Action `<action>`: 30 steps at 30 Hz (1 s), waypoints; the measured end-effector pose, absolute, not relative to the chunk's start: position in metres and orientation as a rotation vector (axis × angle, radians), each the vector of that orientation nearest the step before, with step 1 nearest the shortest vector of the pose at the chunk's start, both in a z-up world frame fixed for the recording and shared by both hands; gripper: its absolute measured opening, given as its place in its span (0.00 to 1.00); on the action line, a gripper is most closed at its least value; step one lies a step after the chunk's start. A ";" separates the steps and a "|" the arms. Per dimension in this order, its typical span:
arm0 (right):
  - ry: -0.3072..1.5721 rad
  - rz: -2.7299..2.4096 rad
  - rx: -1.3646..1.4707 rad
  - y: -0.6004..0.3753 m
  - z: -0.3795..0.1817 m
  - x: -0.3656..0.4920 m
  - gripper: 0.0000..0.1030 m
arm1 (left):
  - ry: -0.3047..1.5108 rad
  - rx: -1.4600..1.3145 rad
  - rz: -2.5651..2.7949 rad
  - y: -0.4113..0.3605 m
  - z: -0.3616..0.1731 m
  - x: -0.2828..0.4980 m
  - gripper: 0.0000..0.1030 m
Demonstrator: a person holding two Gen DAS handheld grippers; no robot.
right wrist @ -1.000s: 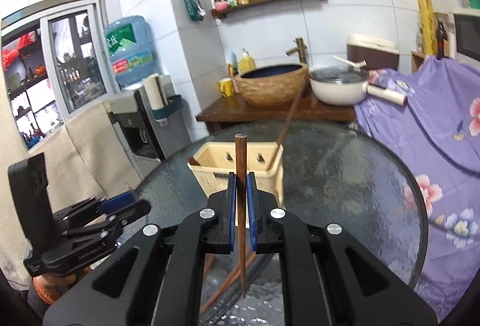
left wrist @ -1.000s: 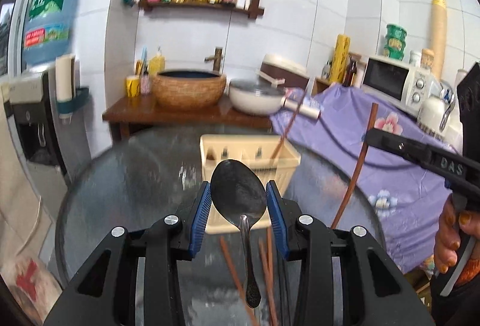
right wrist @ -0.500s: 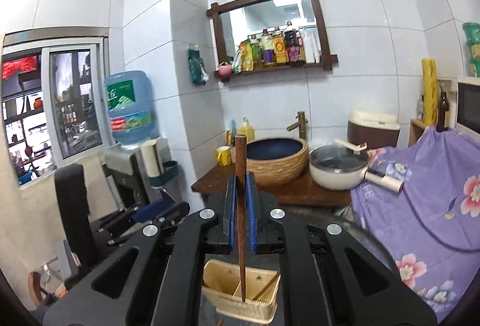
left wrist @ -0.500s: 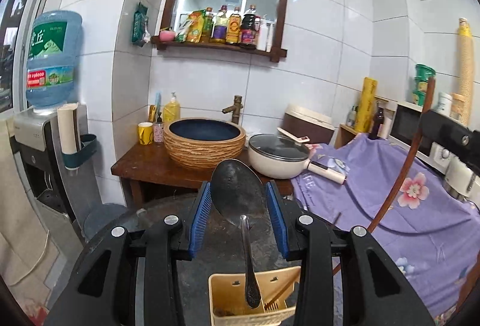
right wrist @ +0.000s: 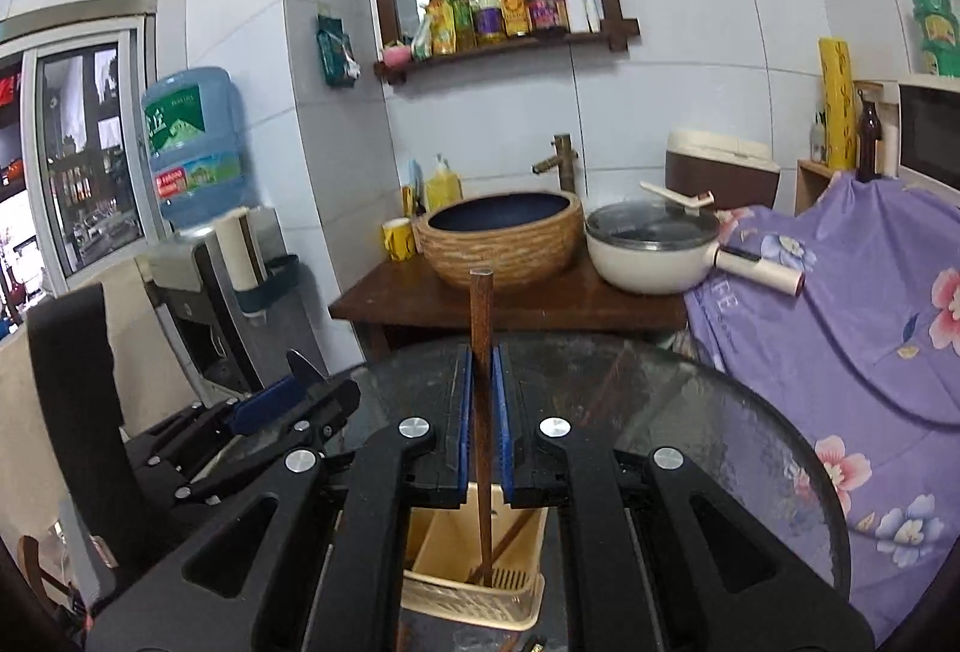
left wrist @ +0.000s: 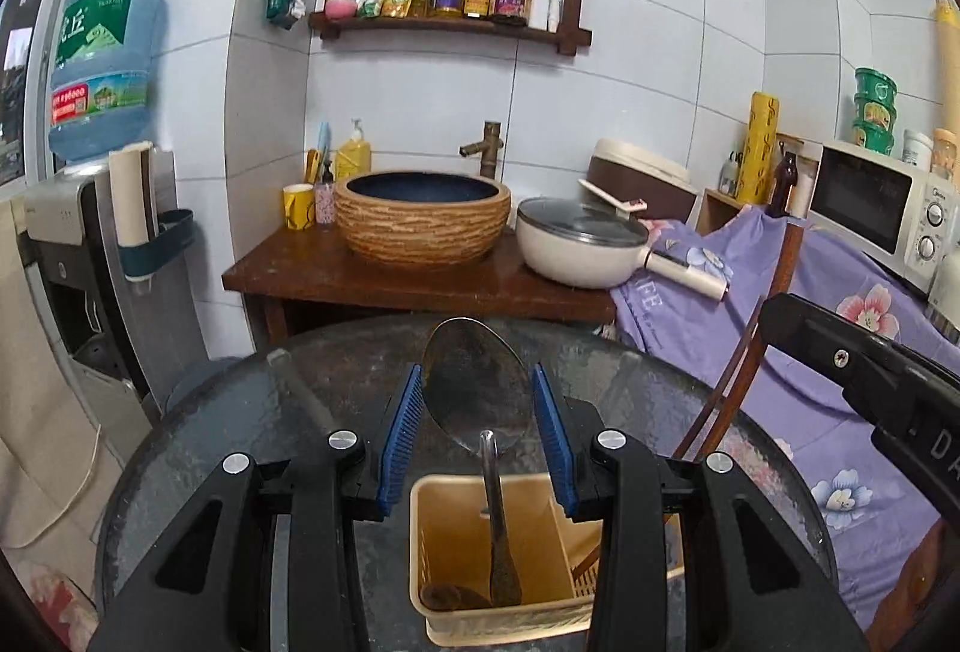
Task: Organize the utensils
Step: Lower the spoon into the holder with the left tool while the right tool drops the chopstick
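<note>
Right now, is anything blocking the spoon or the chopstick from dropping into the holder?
Nothing visible does. The spoon hangs handle-down into the holder; the chopstick points into the compartment that has another stick.

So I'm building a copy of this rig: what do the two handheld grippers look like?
Both match. The left gripper and right gripper have matte black, angular plastic fingers with cut-out openings, silver round screw heads at the joints, and blue ribbed pads on the inner faces. White lettering marks the right gripper's black body, seen from the left wrist. No cables or sleeves show.
</note>
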State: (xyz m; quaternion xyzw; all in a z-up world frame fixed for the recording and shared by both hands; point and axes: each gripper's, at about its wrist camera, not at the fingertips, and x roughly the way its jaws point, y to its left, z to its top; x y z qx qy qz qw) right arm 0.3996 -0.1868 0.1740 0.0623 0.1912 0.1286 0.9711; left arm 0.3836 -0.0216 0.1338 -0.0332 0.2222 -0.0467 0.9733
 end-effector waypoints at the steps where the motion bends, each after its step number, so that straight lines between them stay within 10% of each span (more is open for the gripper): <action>1: 0.393 0.258 0.126 -0.187 0.170 0.400 0.07 | 0.457 -0.064 -0.093 -0.022 0.130 0.385 0.36; 17: 0.387 0.232 0.096 -0.196 0.153 0.401 0.08 | 0.529 0.018 -0.111 -0.031 0.091 0.386 0.36; 24: 0.366 0.240 0.090 -0.201 0.158 0.394 0.11 | 0.456 0.020 -0.103 -0.032 0.104 0.363 0.66; 27: 0.307 0.228 0.076 -0.205 0.164 0.376 0.51 | 0.381 0.033 -0.099 -0.031 0.117 0.333 0.84; 30: 0.237 0.215 0.063 -0.210 0.170 0.349 0.57 | 0.333 0.039 -0.085 -0.028 0.123 0.309 0.91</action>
